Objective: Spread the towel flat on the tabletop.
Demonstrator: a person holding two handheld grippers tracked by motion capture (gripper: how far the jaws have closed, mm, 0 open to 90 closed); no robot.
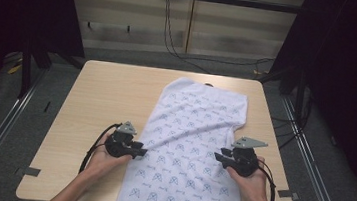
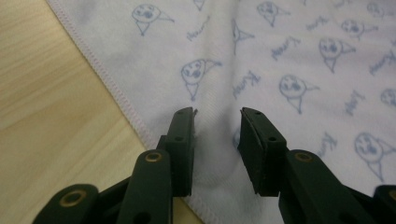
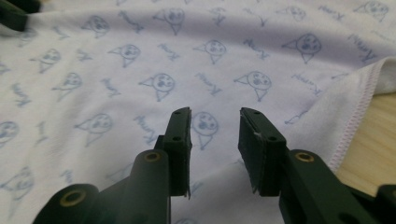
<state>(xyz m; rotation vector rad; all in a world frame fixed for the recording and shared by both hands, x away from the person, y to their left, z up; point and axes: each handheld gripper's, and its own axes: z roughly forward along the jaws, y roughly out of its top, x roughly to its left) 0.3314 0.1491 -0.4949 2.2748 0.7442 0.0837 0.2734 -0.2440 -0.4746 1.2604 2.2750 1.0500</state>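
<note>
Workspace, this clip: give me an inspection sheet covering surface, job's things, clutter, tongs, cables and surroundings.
Surface: light wood table, bare at the left and along the far edge.
Job's things: white printed cloth lying fairly flat, running from the far right part of the table to the near edge; pink stitched hem visible in both gripper views.
Clutter: nothing seen on the table.
Tongs: left tongs and right tongs both open over the cloth, nothing pressed between the jaws; they sit at opposite side edges of the cloth.
Cables: a black cable trails from each gripper; more black cables on the floor behind.
Surroundings: grey floor, dark curtains at both sides, pale wall behind.
</note>
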